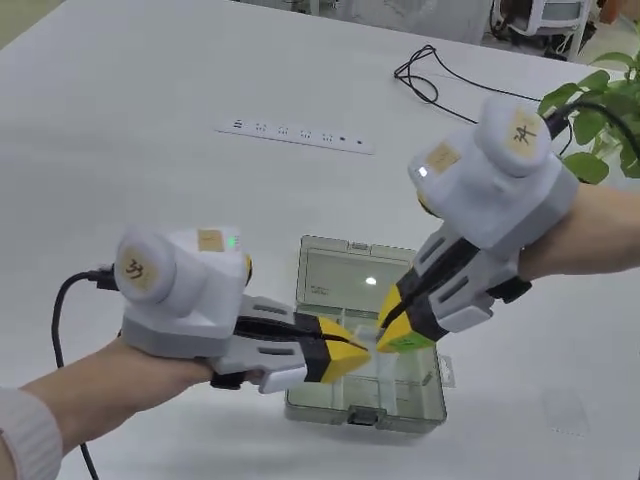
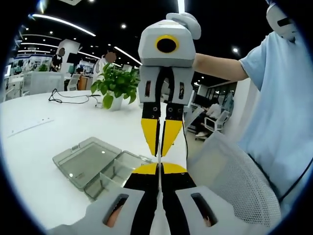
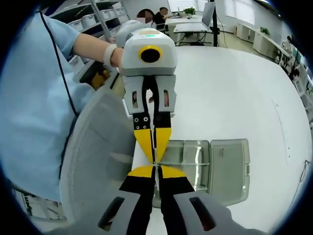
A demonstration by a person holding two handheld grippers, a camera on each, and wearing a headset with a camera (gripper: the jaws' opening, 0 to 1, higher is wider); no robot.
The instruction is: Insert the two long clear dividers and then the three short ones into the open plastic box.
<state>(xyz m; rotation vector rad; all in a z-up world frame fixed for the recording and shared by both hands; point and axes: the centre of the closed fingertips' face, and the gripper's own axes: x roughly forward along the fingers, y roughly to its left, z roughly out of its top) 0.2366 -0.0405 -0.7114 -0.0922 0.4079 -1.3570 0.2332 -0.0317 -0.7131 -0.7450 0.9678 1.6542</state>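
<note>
- Head view: a white table (image 1: pixel 150 80) spreads under everything, with a green plant (image 1: pixel 600 110) at its far right corner.
- The left gripper (image 1: pixel 362 348) reaches in from the left and the right gripper (image 1: pixel 392 335) angles down from the upper right. Their yellow tips meet nose to nose, just above the box.
- The open plastic box (image 1: pixel 400 412) sits on the table directly beneath the meeting tips, with its lid (image 1: pixel 340 275) laid flat on the far side. In both gripper views some partitions already stand inside it.
- A white power strip (image 1: pixel 295 135) lies well beyond the box, and a black cable (image 1: pixel 430 80) loops past it.
- The clear divider (image 1: pixel 378 345) shows as a pale sliver between the two tips. In the gripper views it appears as a thin edge-on line running through both sets of jaws, and each pair is pressed together on it from opposite ends.
</note>
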